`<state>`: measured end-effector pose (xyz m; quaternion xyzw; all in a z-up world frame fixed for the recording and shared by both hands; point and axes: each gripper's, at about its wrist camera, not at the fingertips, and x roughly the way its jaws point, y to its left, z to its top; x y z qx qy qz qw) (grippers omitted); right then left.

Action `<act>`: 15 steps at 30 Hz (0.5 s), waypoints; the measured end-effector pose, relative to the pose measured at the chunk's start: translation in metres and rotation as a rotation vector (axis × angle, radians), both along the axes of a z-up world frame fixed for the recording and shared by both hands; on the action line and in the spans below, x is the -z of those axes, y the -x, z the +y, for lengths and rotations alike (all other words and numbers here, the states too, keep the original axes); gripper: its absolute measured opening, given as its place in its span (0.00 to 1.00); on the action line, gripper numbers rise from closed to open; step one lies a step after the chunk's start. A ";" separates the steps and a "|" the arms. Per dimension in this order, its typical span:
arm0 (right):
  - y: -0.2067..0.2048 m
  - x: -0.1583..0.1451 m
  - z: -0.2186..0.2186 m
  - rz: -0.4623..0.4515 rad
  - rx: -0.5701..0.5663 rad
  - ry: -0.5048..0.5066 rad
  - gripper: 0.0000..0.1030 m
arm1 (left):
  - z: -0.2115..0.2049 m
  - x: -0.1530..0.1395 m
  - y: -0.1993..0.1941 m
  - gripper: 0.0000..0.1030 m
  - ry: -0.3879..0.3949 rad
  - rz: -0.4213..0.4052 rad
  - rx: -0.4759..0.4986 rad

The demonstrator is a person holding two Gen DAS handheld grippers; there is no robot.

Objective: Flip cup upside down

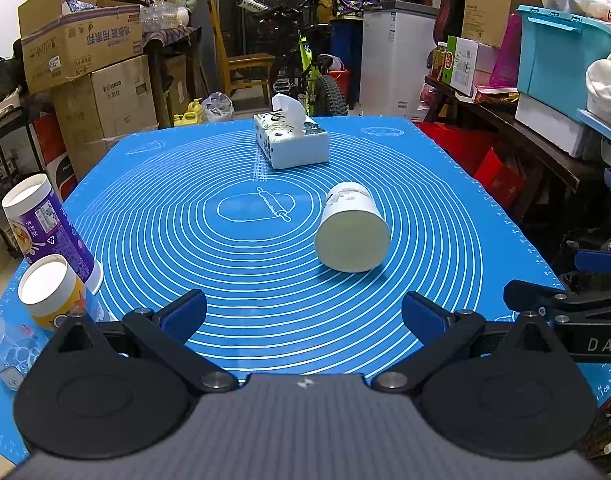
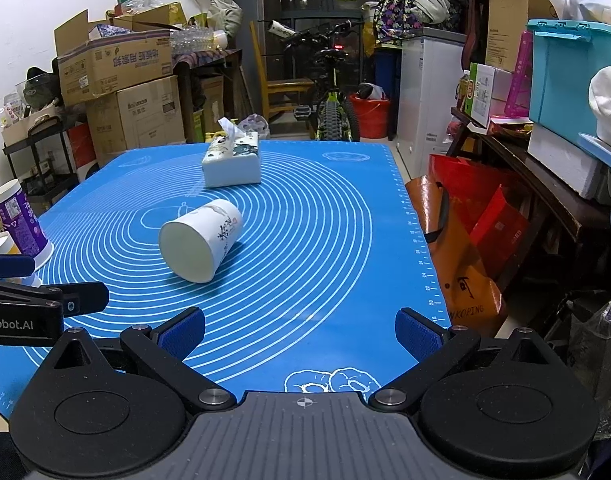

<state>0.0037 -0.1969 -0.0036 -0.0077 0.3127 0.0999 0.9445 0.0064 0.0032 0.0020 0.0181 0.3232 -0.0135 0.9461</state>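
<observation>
The cup [image 1: 352, 229] lay on its side on the blue mat [image 1: 233, 280], its wide flat end turned toward me and its printed wall facing up. I took the tissue box [image 1: 291, 142] as my landmark: the cup rested on my side of it and a little to its right in the left wrist view, well apart from it, with bare mat between the two.

My left gripper [image 1: 304, 312] hung above the near edge of the mat, on the near side of the cup from the tissue box, its blue-padded fingers [image 1: 184, 312] spread wide and holding nothing. My right gripper [image 2: 300, 330] was likewise spread wide and empty, hovering over the near right part of the mat; from its camera the cup [image 2: 201, 240] lay ahead and to the left, again nearer to me than the tissue box [image 2: 232, 162].

Far to the left of the tissue box, at the mat's left edge, a purple paper tub [image 1: 51, 226] stood upside down, and a yellow tub [image 1: 51, 290] stood just beside it, nearer to me.
</observation>
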 end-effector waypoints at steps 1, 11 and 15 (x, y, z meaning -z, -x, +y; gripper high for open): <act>0.000 0.000 0.000 0.000 0.000 0.000 0.98 | 0.000 0.000 0.000 0.99 0.000 0.001 0.000; 0.000 0.000 0.000 0.000 0.001 0.000 0.98 | 0.000 -0.001 0.000 0.99 -0.001 0.001 0.006; 0.000 0.001 -0.003 0.000 0.003 -0.003 0.98 | -0.002 -0.001 -0.001 0.99 -0.005 -0.001 0.011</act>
